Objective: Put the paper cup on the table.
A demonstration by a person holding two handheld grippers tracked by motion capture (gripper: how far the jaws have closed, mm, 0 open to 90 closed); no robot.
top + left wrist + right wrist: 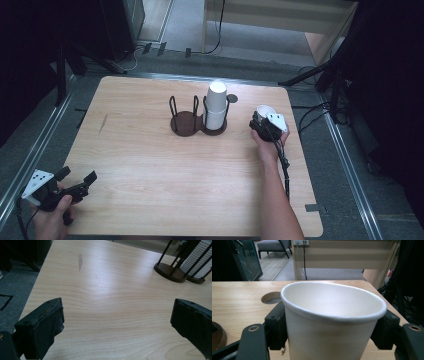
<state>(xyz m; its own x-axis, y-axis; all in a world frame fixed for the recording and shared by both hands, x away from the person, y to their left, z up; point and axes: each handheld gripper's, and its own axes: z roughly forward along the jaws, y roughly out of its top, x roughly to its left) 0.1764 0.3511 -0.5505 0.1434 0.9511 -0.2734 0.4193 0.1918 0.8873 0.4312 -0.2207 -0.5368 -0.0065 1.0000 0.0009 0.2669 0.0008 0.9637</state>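
The right tongs [263, 119] sit at the right side of the desk [150, 170], to the right of the cup rack [197, 120]. A white paper cup [265, 110] stands upright between their two jaws, mouth up. In the right gripper view the paper cup [329, 322] occupies the gap of the right tongs [332, 327], with one black jaw against each side wall; the rim is pressed slightly out of round. The right tongs are therefore pinching the paper cup. The cup is low over the desk surface; whether its base touches the desk cannot be told. A round hole in the desk [271, 297] lies behind and to the left of the cup in this view.

The cup rack is a dark double base with upright wire posts. Its right bay holds a stack of white cups [216, 107]; its left bay is bare.

The left tongs [75, 183] are held over the near left corner of the desk, well apart from the rack. In the left gripper view the jaws of the left tongs [117, 320] are spread wide, with bare wood between them.
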